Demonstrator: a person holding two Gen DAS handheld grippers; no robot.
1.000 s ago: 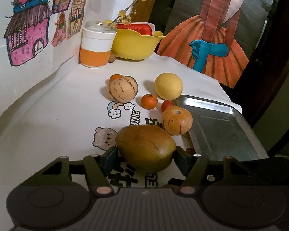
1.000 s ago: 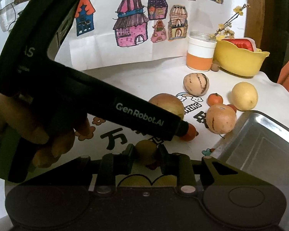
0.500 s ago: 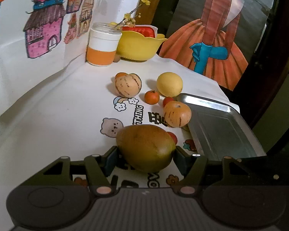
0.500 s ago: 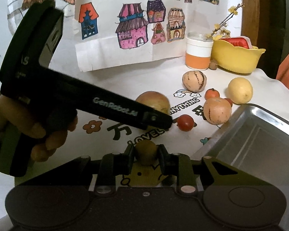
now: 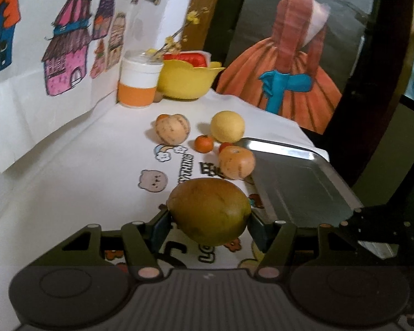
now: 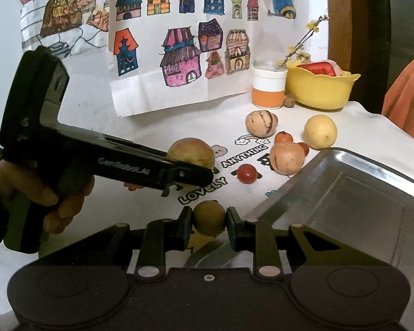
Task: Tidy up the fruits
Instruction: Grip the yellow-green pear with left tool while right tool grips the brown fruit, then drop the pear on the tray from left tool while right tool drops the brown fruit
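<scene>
My left gripper is shut on a large green-brown mango, held above the white cloth left of the steel tray. In the right wrist view the same mango shows behind the left gripper's black body, which a hand holds. My right gripper is shut on a small round brownish fruit, just off the steel tray's near-left corner. On the cloth lie a striped melon, a second striped fruit, a yellow fruit, a tangerine and a red tomato.
At the back stand an orange-and-white jar and a yellow bowl with a red item inside. House drawings on paper cover the wall behind. The table's right edge drops off beside the tray.
Both grippers have lifted and drawn back with their fruits held. The mango now hangs higher over the cloth, and the red tomato that was behind the left gripper is uncovered.
</scene>
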